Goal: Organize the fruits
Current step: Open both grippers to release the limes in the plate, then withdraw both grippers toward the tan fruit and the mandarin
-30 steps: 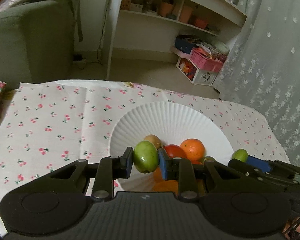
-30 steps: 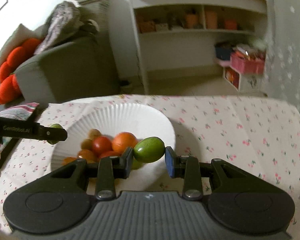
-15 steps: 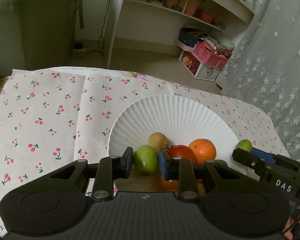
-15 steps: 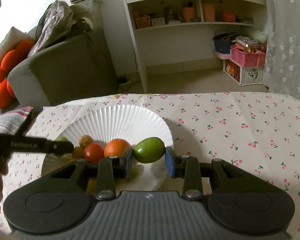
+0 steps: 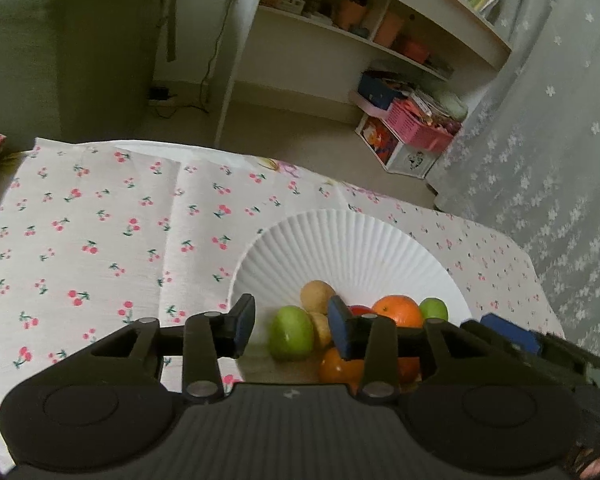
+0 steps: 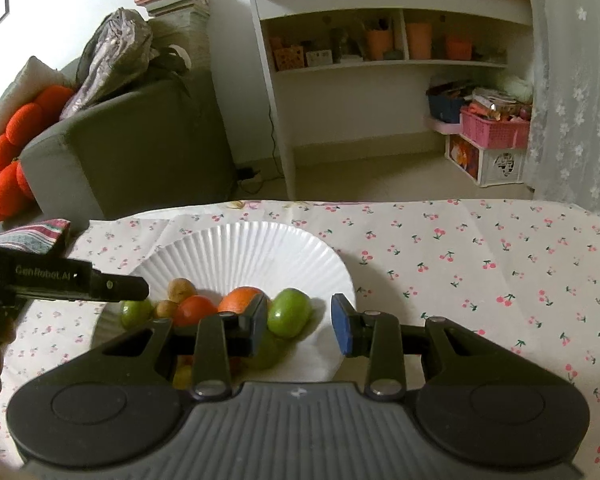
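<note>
Table [image 5: 100, 240] with cherry-print cloth carries a white paper plate [image 5: 348, 248] holding the fruit pile. Left claw [image 5: 292, 322] spread wide; green fruit [image 5: 292, 334] sits on the plate between its pads, touching neither. Right claw [image 6: 300, 318] also wide; second green fruit [image 6: 289, 312] rests on the plate just beside its left pad, contact unclear. Orange [image 6: 242, 298], tomato [image 6: 194, 310] and small brown fruits [image 6: 180, 289] lie between the two.

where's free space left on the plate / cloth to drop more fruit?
Far half of the paper plate is bare. Cherry tablecloth right of the plate is open. Crowded: plate's near side, where the fruit pile sits under both open grippers.
</note>
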Available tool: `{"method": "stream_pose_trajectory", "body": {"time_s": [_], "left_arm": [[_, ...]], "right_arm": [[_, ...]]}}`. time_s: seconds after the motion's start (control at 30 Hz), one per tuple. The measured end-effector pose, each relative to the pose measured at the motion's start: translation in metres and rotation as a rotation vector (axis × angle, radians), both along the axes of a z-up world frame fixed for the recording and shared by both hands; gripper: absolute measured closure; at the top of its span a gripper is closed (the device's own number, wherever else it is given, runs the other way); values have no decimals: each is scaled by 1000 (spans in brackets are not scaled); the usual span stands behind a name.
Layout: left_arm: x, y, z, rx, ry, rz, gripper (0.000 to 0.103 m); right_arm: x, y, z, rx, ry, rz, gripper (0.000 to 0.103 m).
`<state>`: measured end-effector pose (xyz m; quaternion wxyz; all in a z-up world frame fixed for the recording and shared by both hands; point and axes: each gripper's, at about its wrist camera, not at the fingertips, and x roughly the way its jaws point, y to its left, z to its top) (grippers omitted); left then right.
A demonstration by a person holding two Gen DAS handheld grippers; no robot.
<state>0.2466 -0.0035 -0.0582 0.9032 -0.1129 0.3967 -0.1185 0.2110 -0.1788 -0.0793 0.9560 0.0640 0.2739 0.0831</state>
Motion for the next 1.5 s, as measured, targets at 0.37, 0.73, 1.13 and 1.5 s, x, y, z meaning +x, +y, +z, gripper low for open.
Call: {"method": "stream_pose_trajectory", "body": {"time_s": [0.37,0.73,1.13,1.5], "left_arm": [[-28,-3,17,67,-29,-7,67],[-58,5,18,120,-14,15,56],[-91,8,25,155,-31,22,39],[-117,6,22,154,-33,-3,36]], "right_arm": [[-22,27,2,-40,-15,89,64],[-35,33,1,-35,19,152,59],[-49,33,0,-50,16,192,41],[-72,45,4,-92,7,323,35]]}}
